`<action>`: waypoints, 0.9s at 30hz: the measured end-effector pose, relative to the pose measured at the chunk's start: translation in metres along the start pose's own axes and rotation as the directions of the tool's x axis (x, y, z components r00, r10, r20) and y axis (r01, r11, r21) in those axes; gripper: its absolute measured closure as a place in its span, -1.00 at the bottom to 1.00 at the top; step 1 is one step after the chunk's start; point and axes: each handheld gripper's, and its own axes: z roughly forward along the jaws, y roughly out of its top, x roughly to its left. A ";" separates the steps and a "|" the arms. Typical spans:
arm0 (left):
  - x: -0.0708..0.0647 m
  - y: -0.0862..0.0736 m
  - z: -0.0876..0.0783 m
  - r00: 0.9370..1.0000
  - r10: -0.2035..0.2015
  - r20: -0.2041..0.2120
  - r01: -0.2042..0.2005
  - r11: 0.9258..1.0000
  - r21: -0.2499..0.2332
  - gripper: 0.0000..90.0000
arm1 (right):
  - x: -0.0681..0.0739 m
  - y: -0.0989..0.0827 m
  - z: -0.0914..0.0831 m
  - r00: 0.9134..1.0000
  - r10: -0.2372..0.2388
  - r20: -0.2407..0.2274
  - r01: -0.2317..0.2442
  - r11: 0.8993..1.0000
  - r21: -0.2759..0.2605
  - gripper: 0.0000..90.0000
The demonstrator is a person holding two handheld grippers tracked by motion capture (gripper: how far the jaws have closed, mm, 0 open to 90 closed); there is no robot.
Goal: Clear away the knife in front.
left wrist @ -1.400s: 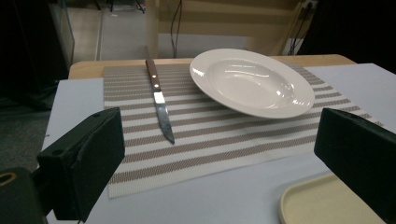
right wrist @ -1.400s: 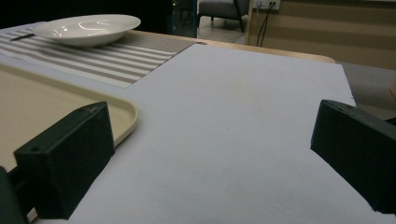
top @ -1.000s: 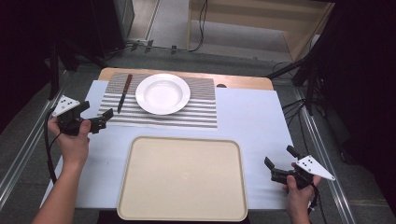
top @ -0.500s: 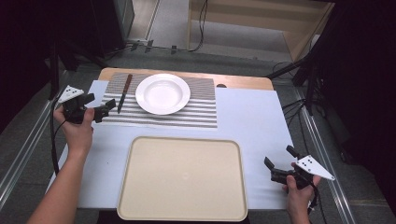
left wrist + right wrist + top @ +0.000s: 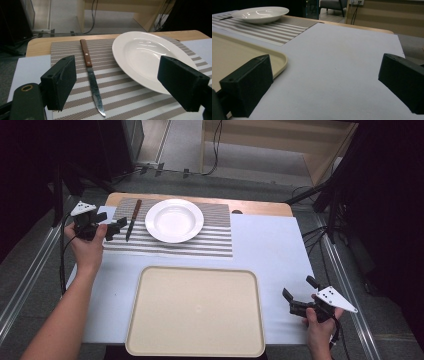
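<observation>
Holding your right gripper [image 5: 299, 296] low in the lower right of the high view, you have its two black jaws standing wide apart with nothing between them, above the bare white table cover [image 5: 270, 250]. Just left of it lies the cream rectangular plastic tray [image 5: 195, 312], filling the lower middle of that frame; in the right gripper view its rounded corner [image 5: 279, 58] shows behind the left jaw.

Farther up, at the left of the high view, your left gripper [image 5: 114, 227] sits at the left edge of the grey-and-white striped woven placemat [image 5: 210, 240]. Its jaws have just been closing a little, yet they are well parted and grip nothing, and I see no contact with anything. In the left gripper view, the wooden-handled steak knife with a serrated steel blade [image 5: 92, 75] lies flat on the placemat beyond the jaws, nearer the left one, its tip toward you and its handle pointing away.

Beside the knife, toward the upper middle of the high view, rests the round white ceramic plate [image 5: 174, 220], close to the blade but apart from it.
</observation>
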 end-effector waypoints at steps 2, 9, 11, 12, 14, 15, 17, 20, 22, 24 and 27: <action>0.002 0.002 0.004 1.000 -0.008 -0.003 0.008 1.000 0.005 -0.64 | 0.000 0.000 0.000 1.000 0.000 0.000 0.000 1.000 0.000 -1.00; 0.009 0.010 0.020 0.999 -0.027 -0.027 0.028 0.998 0.048 -0.56 | 0.000 0.000 0.000 1.000 0.003 0.001 -0.003 1.000 0.001 -1.00; 0.010 0.012 0.025 0.999 -0.027 -0.035 0.029 0.998 0.064 -0.53 | 0.000 0.000 0.000 1.000 0.006 0.002 -0.006 1.000 0.003 -1.00; 0.010 0.013 0.028 0.999 -0.028 -0.042 0.031 0.997 0.074 -0.51 | 0.000 0.000 0.000 1.000 0.004 0.002 -0.004 1.000 0.001 -1.00; 0.012 0.016 0.032 0.998 -0.037 -0.049 0.041 0.996 0.084 -0.47 | 0.000 0.000 0.000 1.000 0.006 0.002 -0.006 1.000 0.002 -1.00; 0.012 0.017 0.035 0.998 -0.045 -0.053 0.050 0.995 0.090 -0.44 | 0.000 0.000 0.000 1.000 0.005 0.002 -0.005 1.000 0.001 -1.00; 0.014 0.021 0.039 0.996 -0.063 -0.057 0.069 0.992 0.106 -0.40 | 0.000 0.000 0.000 1.000 0.006 0.001 -0.006 1.000 0.003 -1.00; 0.014 0.024 0.045 0.995 -0.069 -0.067 0.078 0.989 0.128 -0.31 | 0.000 0.000 0.000 1.000 0.005 0.000 -0.005 1.000 0.004 -1.00; 0.015 0.027 0.050 0.996 -0.060 -0.072 0.070 0.987 0.146 -0.27 | 0.000 0.000 0.000 1.000 0.006 0.000 -0.006 1.000 0.004 -1.00; 0.014 0.029 0.054 0.996 -0.057 -0.070 0.068 0.984 0.163 -0.23 | 0.000 0.000 0.000 1.000 0.007 -0.001 -0.007 1.000 0.004 -1.00; 0.015 0.031 0.061 0.996 -0.057 -0.073 0.070 0.979 0.194 -0.14 | -0.001 0.000 0.000 1.000 0.007 -0.002 -0.007 1.000 0.003 -1.00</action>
